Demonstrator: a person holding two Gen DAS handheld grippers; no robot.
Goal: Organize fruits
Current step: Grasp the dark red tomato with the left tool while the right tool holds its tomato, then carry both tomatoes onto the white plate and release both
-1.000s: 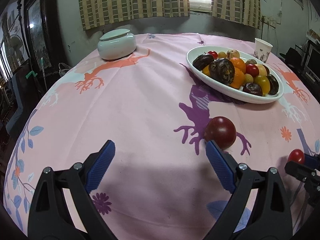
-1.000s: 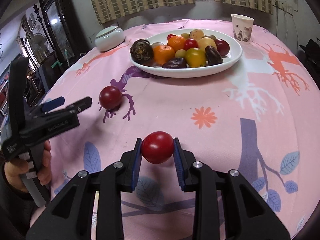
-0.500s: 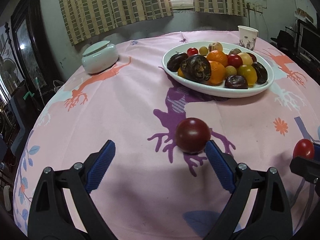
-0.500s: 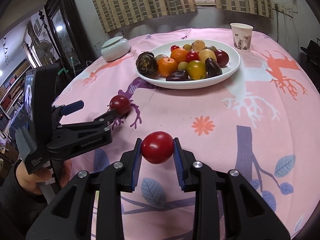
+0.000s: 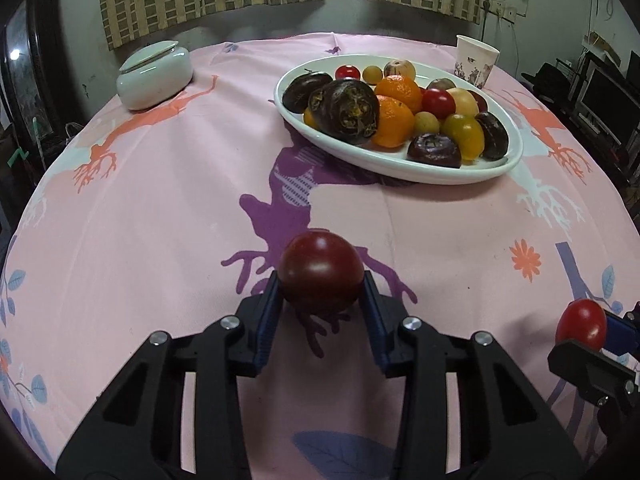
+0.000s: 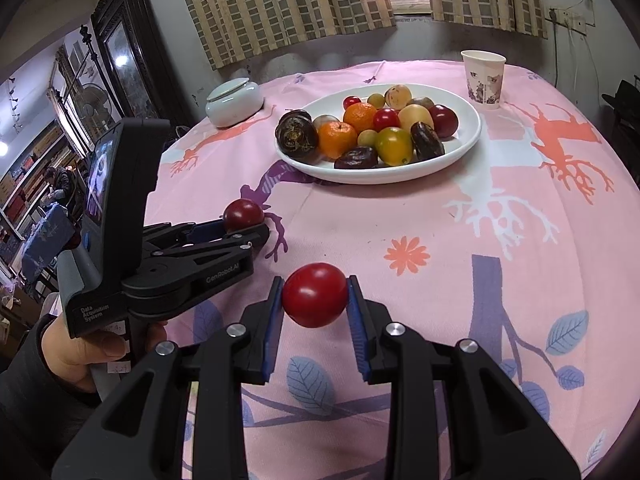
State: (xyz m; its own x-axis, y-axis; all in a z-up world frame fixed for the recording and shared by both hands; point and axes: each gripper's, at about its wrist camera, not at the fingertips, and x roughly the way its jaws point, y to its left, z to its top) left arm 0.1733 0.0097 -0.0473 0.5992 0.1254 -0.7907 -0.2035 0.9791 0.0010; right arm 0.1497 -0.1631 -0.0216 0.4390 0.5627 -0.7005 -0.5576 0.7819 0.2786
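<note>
The fruit plate [image 6: 460, 152] sits mid-table, lidded jar [image 6: 234, 104] to its left, cup [image 6: 483, 79] behind right.

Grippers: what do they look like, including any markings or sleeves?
Both the left gripper and right gripper are matte black plastic with blue finger pads and silver screws. The left one's side reads "GenRobot.AI" and "Data Acquisition System". A dark sleeve covers the left wrist.

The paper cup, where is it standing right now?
The paper cup stands upright at the far right of the table, just beyond the right end of the white fruit plate, apart from it.
</note>
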